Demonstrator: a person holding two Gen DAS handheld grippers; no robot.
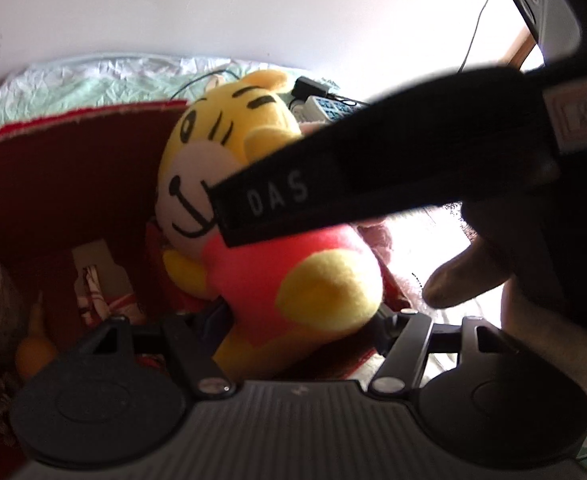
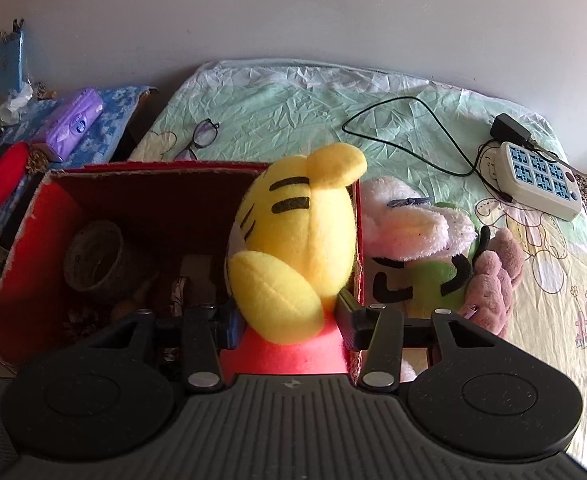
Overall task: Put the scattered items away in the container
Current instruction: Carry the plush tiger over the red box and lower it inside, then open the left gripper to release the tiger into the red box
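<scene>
Tiger (image 2: pixel 293 240) plush stands roughly upright in the right corner of the red box (image 2: pixel 25 248), long axis running up and away from both tools, head at the far end, face turned left toward the box's inside. Its red body is clenched between the pads of the right tool (image 2: pixel 289 322). The left tool (image 1: pixel 299 316) also grips its lower body. Left of the tools, on the box floor, lies a grey pot (image 2: pixel 93 256). Right of the box, a white plush (image 2: pixel 417 224) rests on the bed (image 2: pixel 293 112).
</scene>
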